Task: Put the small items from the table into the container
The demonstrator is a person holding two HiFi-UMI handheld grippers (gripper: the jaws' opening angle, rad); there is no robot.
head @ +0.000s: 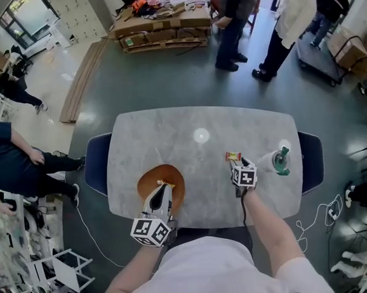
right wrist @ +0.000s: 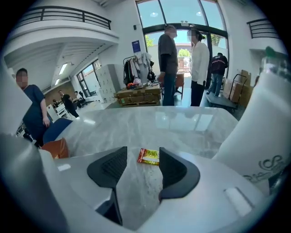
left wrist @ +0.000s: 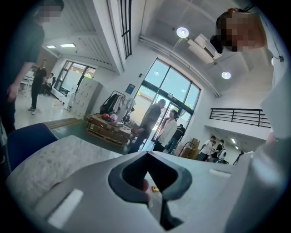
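A small red and yellow packet (head: 233,156) lies on the marble table (head: 196,131) right of centre. My right gripper (head: 237,162) points down at it from just in front. In the right gripper view the packet (right wrist: 149,156) lies just past the tips of the right gripper (right wrist: 142,160), whose jaws stand open and apart from it. A brown bowl (head: 164,178) sits near the table's front edge, and my left gripper (head: 162,185) hovers over it. In the left gripper view the left gripper (left wrist: 147,155) has its tips together, and I see nothing clearly held.
A pale bottle with a green top (head: 282,160) stands just right of the right gripper and looms large (right wrist: 259,127) in its view. Blue chairs (head: 96,163) (head: 312,160) flank the table. People stand beyond the far edge, near a pallet of boxes (head: 161,26).
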